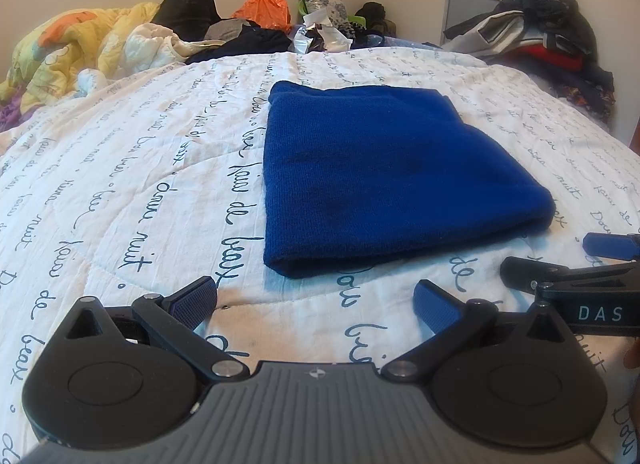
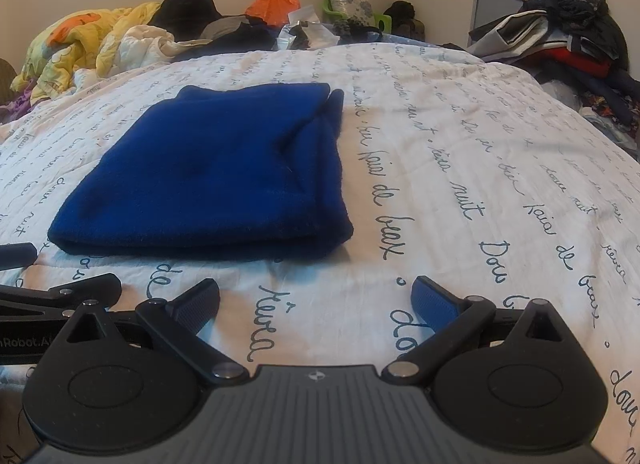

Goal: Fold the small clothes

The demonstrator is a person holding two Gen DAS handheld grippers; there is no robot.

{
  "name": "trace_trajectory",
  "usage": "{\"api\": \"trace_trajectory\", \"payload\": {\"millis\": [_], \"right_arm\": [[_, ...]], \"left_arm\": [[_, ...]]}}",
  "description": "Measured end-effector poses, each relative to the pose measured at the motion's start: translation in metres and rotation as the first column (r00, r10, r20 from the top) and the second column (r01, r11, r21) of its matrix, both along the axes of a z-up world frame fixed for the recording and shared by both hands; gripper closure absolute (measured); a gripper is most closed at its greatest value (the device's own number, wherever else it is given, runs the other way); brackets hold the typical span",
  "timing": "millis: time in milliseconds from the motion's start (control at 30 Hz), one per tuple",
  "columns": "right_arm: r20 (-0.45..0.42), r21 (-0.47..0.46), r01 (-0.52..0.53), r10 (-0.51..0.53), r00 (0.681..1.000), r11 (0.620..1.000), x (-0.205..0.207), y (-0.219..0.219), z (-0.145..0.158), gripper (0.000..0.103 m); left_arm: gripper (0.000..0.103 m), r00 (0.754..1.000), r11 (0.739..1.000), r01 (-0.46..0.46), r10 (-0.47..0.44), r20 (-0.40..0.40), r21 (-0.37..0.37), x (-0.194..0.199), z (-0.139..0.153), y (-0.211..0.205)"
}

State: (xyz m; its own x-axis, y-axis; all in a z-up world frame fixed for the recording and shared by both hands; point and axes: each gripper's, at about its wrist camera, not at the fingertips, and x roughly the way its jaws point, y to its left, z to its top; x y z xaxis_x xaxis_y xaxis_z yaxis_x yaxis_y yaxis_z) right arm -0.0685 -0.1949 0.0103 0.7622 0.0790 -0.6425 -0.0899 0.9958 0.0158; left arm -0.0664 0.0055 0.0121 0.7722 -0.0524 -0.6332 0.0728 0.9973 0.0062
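Note:
A dark blue knitted garment [image 1: 384, 172] lies folded into a flat rectangle on the white bedspread with blue script [image 1: 140, 168]. It also shows in the right wrist view [image 2: 216, 176], with stacked layer edges along its right side. My left gripper [image 1: 316, 304] is open and empty, just short of the garment's near edge. My right gripper [image 2: 316, 302] is open and empty, near the garment's near right corner. The right gripper's fingers [image 1: 608, 246] show at the right edge of the left wrist view; the left gripper's fingers [image 2: 80, 288] show at the left edge of the right wrist view.
A yellow and orange quilt [image 1: 76, 44] is bunched at the far left. Dark clothes, an orange bag [image 1: 264, 8] and a patterned cushion [image 1: 324, 0] lie along the far edge. A pile of dark and red clothes [image 1: 548, 36] sits at the far right.

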Motion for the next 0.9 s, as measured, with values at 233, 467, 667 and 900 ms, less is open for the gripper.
{"api": "trace_trajectory", "payload": {"millis": [233, 467, 667, 900], "right_arm": [[0.000, 0.001, -0.006, 0.006, 1.000, 1.000, -0.0011, -0.0005, 0.0010, 0.000], [0.000, 0.001, -0.006, 0.006, 1.000, 1.000, -0.0012, -0.0004, 0.0008, 0.000], [0.001, 0.001, -0.007, 0.007, 1.000, 1.000, -0.0014, -0.0008, 0.0014, 0.000], [0.001, 0.001, -0.007, 0.007, 1.000, 1.000, -0.0011, -0.0007, 0.0009, 0.000]], "left_arm": [[0.000, 1.000, 1.000, 0.000, 0.000, 0.000, 0.001, 0.0001, -0.0001, 0.0003], [0.000, 1.000, 1.000, 0.000, 0.000, 0.000, 0.000, 0.0002, -0.0003, 0.0003], [0.000, 1.000, 1.000, 0.001, -0.001, 0.001, 0.000, 0.0002, -0.0004, 0.0005], [0.000, 1.000, 1.000, 0.001, -0.001, 0.001, 0.001, 0.0003, -0.0004, 0.0004]]}}
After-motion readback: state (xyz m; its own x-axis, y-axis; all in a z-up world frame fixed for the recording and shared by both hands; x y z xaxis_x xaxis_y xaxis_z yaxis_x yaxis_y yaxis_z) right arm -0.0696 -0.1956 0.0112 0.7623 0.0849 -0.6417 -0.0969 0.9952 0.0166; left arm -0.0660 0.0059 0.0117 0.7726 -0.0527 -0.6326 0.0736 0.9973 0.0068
